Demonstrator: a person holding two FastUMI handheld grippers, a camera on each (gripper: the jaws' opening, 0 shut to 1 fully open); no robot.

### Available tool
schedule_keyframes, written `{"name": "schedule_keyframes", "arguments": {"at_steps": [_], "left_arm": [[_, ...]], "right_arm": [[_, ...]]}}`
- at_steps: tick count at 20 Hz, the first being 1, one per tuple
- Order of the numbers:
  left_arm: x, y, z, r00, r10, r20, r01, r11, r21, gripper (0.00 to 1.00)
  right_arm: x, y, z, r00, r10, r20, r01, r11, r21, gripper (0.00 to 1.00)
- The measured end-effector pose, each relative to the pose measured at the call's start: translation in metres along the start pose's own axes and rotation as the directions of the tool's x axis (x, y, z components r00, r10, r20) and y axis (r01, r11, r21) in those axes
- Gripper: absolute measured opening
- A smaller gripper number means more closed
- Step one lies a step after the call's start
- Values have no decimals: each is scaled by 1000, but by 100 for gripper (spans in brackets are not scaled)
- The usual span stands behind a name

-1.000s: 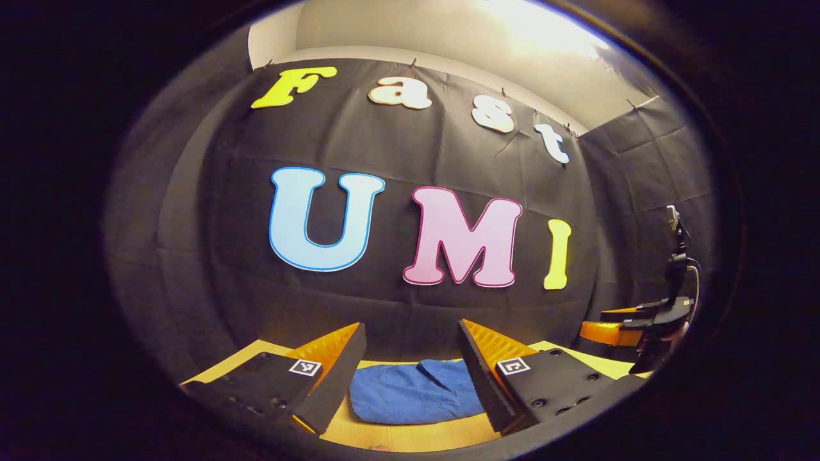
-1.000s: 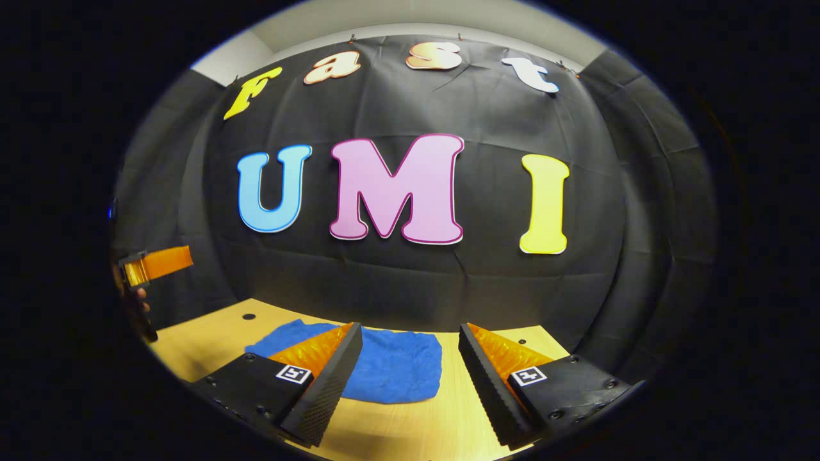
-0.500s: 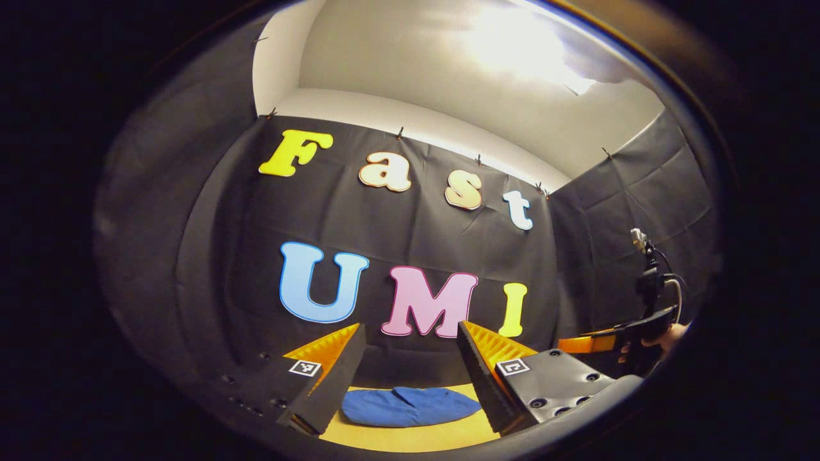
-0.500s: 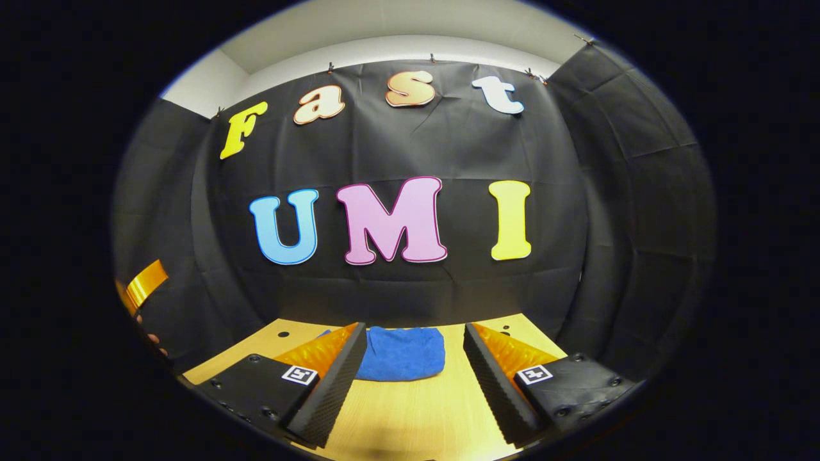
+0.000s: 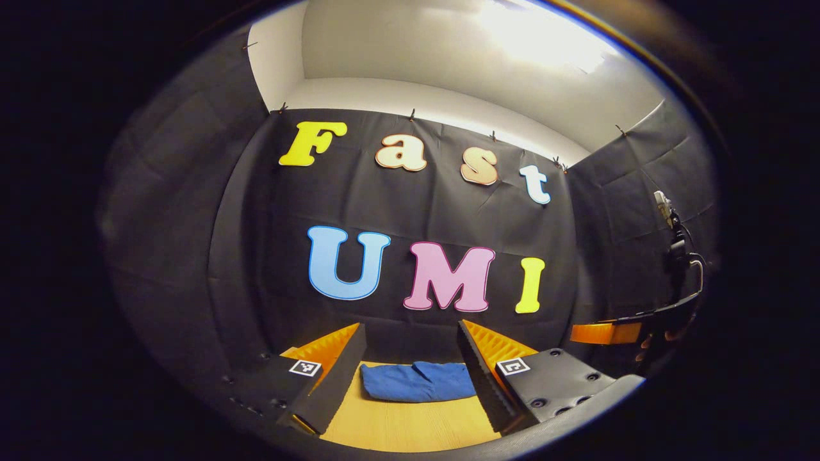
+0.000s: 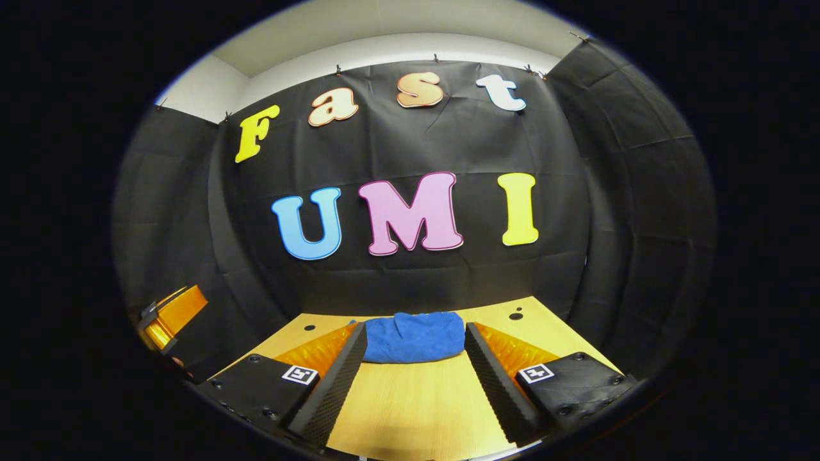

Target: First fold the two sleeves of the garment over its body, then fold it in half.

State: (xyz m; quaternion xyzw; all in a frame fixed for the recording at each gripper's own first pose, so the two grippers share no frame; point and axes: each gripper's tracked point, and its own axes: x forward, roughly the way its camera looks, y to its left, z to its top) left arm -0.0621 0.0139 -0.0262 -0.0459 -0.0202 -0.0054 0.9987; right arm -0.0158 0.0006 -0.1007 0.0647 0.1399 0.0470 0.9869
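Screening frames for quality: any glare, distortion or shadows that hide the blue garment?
Left gripper view: bright ceiling glare at top; fisheye bends the walls; garment sharp. Right gripper view: even light, faint shadow on the table near the fingers; garment clear.

Wooden table [image 6: 416, 410] with small holes, black cloth wall [image 6: 416, 288] behind

I am pulling both grippers back and up from the folded blue cloth garment [image 6: 415, 337], which is sitting farther away on the light wooden table [image 6: 410, 410].
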Motion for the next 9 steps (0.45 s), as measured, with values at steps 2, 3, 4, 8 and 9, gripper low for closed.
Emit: {"name": "schedule_keyframes", "arguments": {"at_steps": [2, 3, 4, 8, 9], "left_arm": [[3, 0, -1, 1000, -4, 0, 4, 1000, -4, 82], [3, 0, -2, 1000, -9, -4, 8, 1000, -9, 80], [1, -1, -2, 1000, -17, -6, 17, 1000, -12, 80], [-1, 1, -3, 1000, -17, -12, 17, 1000, 21, 82], [-1, 1, -3, 1000, -12, -13, 12, 1000, 24, 82]], "right_arm": [[3, 3, 7, 1000, 6, 26, -4, 999, -45, 97], [3, 7, 10, 999, 13, 35, -11, 999, -51, 97], [4, 12, 14, 999, 19, 48, -17, 999, -49, 97], [-3, 13, 28, 994, 14, 108, -6, 998, -68, 97], [-4, 13, 28, 993, 14, 115, -4, 996, -85, 97]]}}
